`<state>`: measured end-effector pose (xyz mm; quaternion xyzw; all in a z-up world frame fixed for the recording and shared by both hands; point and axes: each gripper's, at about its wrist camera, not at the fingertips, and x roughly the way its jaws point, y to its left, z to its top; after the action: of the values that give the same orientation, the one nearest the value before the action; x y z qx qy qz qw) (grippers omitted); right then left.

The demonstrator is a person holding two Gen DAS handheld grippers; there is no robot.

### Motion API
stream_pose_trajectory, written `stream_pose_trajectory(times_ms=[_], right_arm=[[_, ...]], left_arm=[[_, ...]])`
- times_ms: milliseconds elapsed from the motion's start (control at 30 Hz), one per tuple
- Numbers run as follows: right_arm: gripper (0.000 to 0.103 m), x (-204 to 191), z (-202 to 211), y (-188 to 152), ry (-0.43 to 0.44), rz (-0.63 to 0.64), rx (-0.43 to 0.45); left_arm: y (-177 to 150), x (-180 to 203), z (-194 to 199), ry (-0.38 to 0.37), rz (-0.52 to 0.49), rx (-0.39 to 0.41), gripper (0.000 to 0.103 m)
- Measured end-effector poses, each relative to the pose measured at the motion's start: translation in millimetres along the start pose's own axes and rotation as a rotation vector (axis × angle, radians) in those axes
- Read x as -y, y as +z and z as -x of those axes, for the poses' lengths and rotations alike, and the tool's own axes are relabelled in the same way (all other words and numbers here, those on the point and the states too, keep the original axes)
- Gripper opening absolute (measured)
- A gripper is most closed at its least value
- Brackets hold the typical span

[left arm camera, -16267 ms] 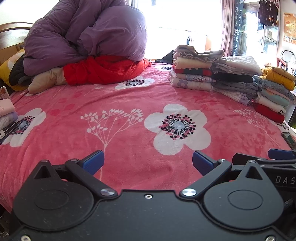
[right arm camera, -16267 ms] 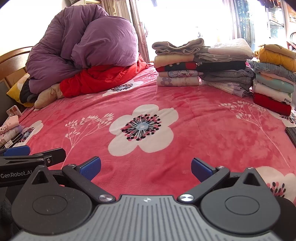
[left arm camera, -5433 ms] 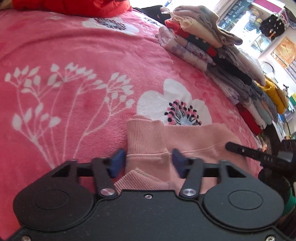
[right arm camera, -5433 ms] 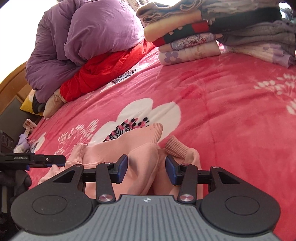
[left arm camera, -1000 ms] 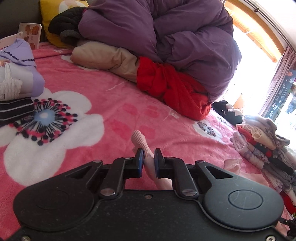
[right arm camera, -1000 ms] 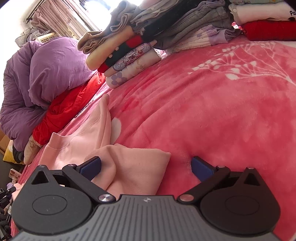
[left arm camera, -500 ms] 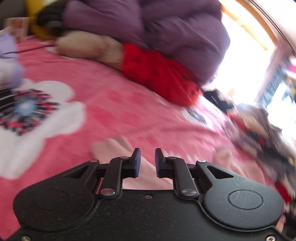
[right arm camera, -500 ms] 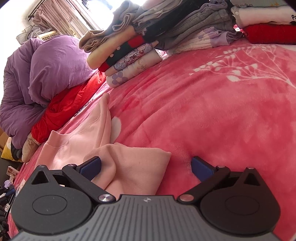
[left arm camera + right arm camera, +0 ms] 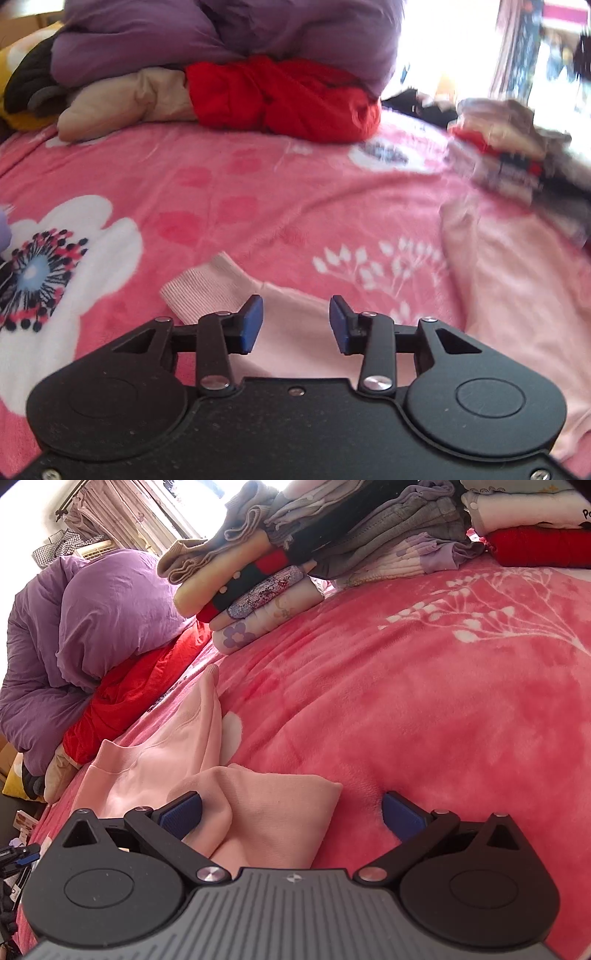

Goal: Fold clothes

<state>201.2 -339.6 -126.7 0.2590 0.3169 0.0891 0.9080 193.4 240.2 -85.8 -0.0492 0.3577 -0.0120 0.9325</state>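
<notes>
Honestly, left gripper (image 9: 296, 318) jaws are opening over the pink sleeve (image 9: 280, 325), right gripper (image 9: 291, 808) jaws wide; the plush bedspread (image 9: 424, 709) could drag that sleeve crooked.

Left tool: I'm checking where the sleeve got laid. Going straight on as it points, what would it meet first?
Probably the pink sweatshirt's sleeve, lying between the opening jaws of the left tool; past it, the pink blanket. Depth is unclear.

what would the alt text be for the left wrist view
The left gripper, jaws opening, hangs over a pink sweatshirt sleeve with a ribbed cuff, lying flat on a pink floral blanket. Behind lie a purple duvet, a red garment and blurred folded clothes.
</notes>
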Motion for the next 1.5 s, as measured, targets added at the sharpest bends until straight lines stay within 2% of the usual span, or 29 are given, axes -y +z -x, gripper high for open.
stream_pose_trajectory(times_ms=[100, 167, 267, 467, 533, 633, 733, 800, 933, 1000, 1033, 1067, 1200, 1233, 1267, 1333, 1367, 1433, 1500], right_arm=[[0.103, -2, -1, 0, -0.010, 0.014, 0.002], [0.103, -2, -1, 0, -0.012, 0.017, 0.002], [0.103, -3, -1, 0, -0.011, 0.016, 0.003], [0.103, -3, 0, 0, -0.008, 0.014, 0.004], [0.103, -2, -1, 0, -0.008, 0.014, 0.004], [0.103, -2, -1, 0, -0.011, 0.018, 0.003], [0.103, -4, -1, 0, -0.018, 0.023, 0.002], [0.103, -5, 0, 1, -0.022, 0.026, 0.001], [0.103, -6, -1, 1, -0.029, 0.023, 0.001], [0.103, -8, -2, 1, -0.037, 0.031, 0.001], [0.103, -8, -3, 1, -0.039, 0.035, 0.001], [0.103, -8, -3, 1, -0.038, 0.035, 0.001], [0.103, -5, -3, 2, -0.029, 0.026, 0.001], [0.103, -5, -3, 2, -0.027, 0.024, 0.001], [0.103, -5, -3, 2, -0.026, 0.022, 0.001], [0.103, -5, -3, 3, -0.025, 0.017, 0.001], [0.103, -5, -3, 3, -0.025, 0.014, 0.002], [0.103, -4, -4, 4, -0.024, 0.004, 0.006], [0.103, -3, -4, 6, -0.018, -0.014, 0.014]], left_arm=[[1, 11, -25, 0.053, -0.091, -0.008, 0.033], [9, 9, -32, 0.039, -0.048, 0.018, 0.032], [13, 11, -40, 0.068, -0.047, 0.020, 0.031], [16, 5, -17, 0.087, -0.010, 0.054, 0.031], [13, 2, -10, 0.062, -0.001, 0.063, 0.031], [5, 0, -26, 0.067, -0.002, 0.016, 0.031], [13, 9, -24, 0.090, 0.008, 0.053, 0.031], [21, 21, -17, 0.046, 0.023, 0.090, 0.031], [38, 70, -15, -0.126, -0.007, 0.123, 0.032], [46, 98, -19, -0.194, -0.034, 0.132, 0.046], [49, 112, -22, -0.216, -0.060, 0.134, 0.050], [51, 125, -26, -0.231, -0.091, 0.135, 0.050], [51, 155, -51, -0.169, -0.178, 0.112, 0.047], [50, 151, -57, -0.132, -0.154, 0.098, 0.041], [49, 142, -62, -0.082, -0.124, 0.084, 0.041], [50, 122, -65, 0.010, -0.062, 0.070, 0.041], [52, 113, -65, 0.038, -0.029, 0.071, 0.047], [54, 102, -59, 0.059, 0.023, 0.091, 0.043], [56, 102, -54, 0.066, 0.024, 0.110, 0.043]])
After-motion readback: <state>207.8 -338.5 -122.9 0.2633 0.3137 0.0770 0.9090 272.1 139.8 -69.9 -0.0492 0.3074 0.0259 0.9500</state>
